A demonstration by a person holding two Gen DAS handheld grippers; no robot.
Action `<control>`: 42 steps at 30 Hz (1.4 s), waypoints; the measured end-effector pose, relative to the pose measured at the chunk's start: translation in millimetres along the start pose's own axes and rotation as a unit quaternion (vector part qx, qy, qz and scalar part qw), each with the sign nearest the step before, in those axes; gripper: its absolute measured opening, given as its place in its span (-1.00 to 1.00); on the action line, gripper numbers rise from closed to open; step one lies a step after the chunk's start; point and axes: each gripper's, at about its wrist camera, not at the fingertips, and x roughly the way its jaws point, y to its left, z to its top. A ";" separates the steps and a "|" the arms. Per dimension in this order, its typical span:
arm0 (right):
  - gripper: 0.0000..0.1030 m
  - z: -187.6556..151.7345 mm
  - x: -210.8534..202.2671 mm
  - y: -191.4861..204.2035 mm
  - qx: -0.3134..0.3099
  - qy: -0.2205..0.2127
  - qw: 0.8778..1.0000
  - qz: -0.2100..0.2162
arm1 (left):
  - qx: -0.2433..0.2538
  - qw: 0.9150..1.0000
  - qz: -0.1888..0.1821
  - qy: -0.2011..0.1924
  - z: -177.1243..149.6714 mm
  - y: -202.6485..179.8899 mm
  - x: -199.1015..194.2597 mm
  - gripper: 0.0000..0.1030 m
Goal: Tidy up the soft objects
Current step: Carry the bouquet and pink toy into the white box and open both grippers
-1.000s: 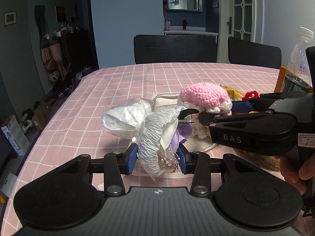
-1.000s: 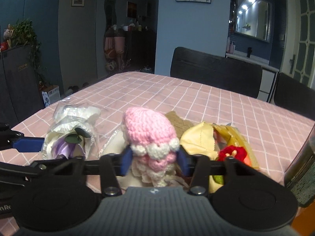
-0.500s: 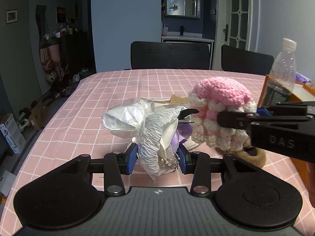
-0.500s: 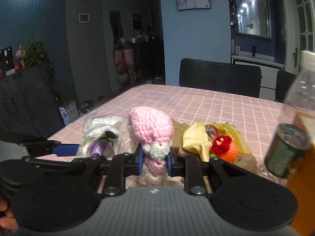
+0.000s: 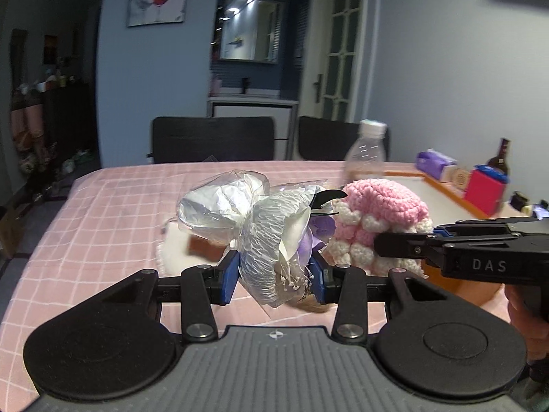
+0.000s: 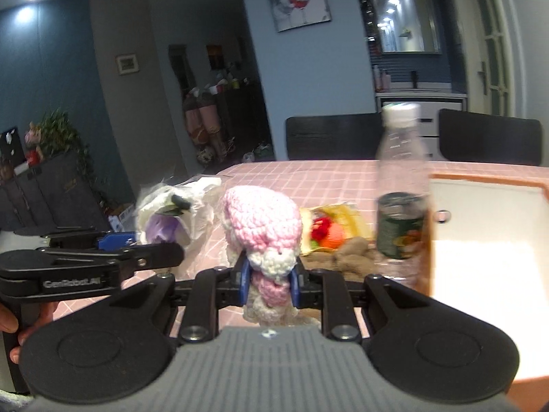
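Right now my left gripper (image 5: 274,271) pinches a cellophane-wrapped flower bundle (image 5: 271,233) and my right gripper (image 6: 269,283) squeezes the pink crochet toy (image 6: 262,226), both lifted off the table (image 5: 113,206), I'd guess for carrying to the white tray (image 6: 487,240) at its right edge. Beyond, the plastic bottle (image 6: 403,185) blurs, and the yellow pile (image 6: 338,219) stays half hidden.

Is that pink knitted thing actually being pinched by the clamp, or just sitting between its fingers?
Touching. In the right wrist view the right gripper has both blue pads pressed into the pink crochet toy, squeezing its lower part narrow.
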 end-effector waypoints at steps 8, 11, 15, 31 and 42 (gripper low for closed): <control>-0.59 13.5 -59.5 -35.7 -0.005 -0.029 0.997 -0.078 | 0.045 0.994 -0.088 -0.038 22.3 -58.4 -16.8 -0.07; -0.59 18.7 -73.5 -54.0 0.000 -0.030 0.993 -0.111 | 0.067 0.989 -0.124 -0.050 33.0 -86.2 -15.5 -0.07; -0.58 25.1 -84.3 -81.5 0.009 -0.009 0.990 -0.142 | 0.094 0.979 -0.171 -0.056 47.6 -124.7 -3.2 -0.07; -0.58 10.0 -32.5 -174.4 -0.021 0.119 0.963 -0.240 | 0.152 0.964 -0.209 0.066 52.2 -214.1 121.7 -0.07; -0.56 -1.9 -2.4 -196.3 -0.037 0.190 0.952 -0.239 | 0.138 0.954 -0.218 0.155 41.0 -219.8 181.1 -0.07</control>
